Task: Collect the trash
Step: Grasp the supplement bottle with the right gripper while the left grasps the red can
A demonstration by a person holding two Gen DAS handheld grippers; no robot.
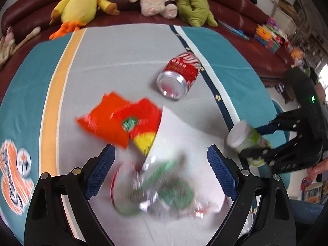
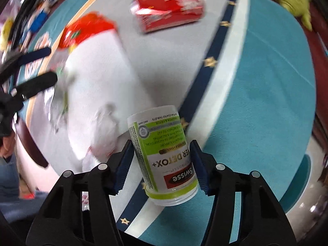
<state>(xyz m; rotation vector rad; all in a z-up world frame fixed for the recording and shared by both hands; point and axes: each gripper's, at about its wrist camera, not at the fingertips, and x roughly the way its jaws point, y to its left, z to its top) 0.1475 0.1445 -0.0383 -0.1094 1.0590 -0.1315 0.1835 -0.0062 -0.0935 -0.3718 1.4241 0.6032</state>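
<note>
My left gripper (image 1: pixel 162 162) is open above a crumpled silver and green wrapper (image 1: pixel 162 190) that lies on a white bag (image 1: pixel 184 131); the wrapper is blurred and sits between the fingers without being pinched. An orange snack packet (image 1: pixel 121 121) lies just beyond. A red soda can (image 1: pixel 179 73) lies on its side farther off; it also shows in the right wrist view (image 2: pixel 170 10). My right gripper (image 2: pixel 162 160) is shut on a white and green supplement bottle (image 2: pixel 164 155), held upside down above the cloth. The bottle (image 1: pixel 244 137) and right gripper (image 1: pixel 258 141) also show in the left wrist view.
A teal, grey and white cloth (image 1: pixel 123 47) covers the table. A dark red sofa (image 1: pixel 235 10) runs behind it with a yellow duck toy (image 1: pixel 82 2), a beige plush (image 1: pixel 153 0) and a green plush (image 1: pixel 192 4). Colourful items (image 1: pixel 270 34) sit at the right.
</note>
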